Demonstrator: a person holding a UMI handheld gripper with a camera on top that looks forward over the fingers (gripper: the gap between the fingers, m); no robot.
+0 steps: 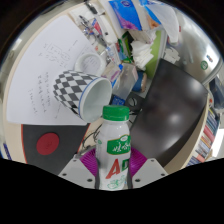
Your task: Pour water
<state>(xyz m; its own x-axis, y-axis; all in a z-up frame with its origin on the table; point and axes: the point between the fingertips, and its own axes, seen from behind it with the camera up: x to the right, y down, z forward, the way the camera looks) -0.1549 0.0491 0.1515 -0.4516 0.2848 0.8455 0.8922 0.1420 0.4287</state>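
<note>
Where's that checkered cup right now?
In the gripper view, the checkered cup lies tipped on its side on the white table, beyond and to the left of the green-capped bottle held between the fingers.

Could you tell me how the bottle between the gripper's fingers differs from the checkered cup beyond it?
The bottle stands upright, while the checkered cup lies on its side with its open mouth toward the bottle. The bottle is white with a green cap and green-and-red label; the cup bears a black-and-white check pattern. The bottle is capped; the cup is open. The bottle sits between the gripper fingers; the cup rests free on the table. Both are drink containers.
</note>
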